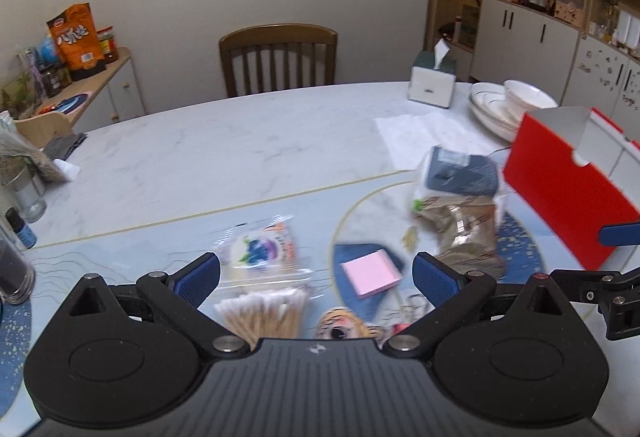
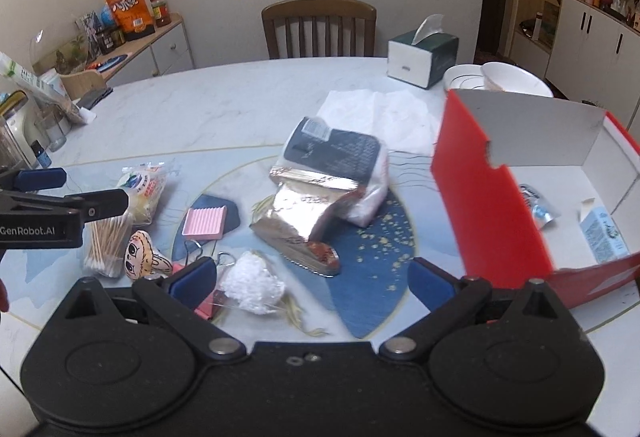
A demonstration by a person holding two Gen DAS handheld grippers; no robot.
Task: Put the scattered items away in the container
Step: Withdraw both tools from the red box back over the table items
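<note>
Marble table (image 2: 208, 109) under us — both claws, left gripper (image 1: 316, 277) and right gripper (image 2: 312, 283), gape empty; cotton swabs (image 1: 260, 311) lie between the left's, red box (image 2: 496, 205) right of the right's.

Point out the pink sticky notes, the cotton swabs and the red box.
pink sticky notes (image 1: 371, 273), left wrist view, top sheet.
cotton swabs (image 2: 105, 242), right wrist view, middle of bundle.
red box (image 2: 492, 213), right wrist view, outer side wall.

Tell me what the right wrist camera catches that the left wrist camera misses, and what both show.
Only the right wrist view looks inside the red box, where two small packets lie, and shows the fluffy white ball by the right gripper. Only the left wrist view shows the small blue bottle at the table's edge. Both show the pink notepad, cotton swabs, silver bag, tissue box and chair.
</note>
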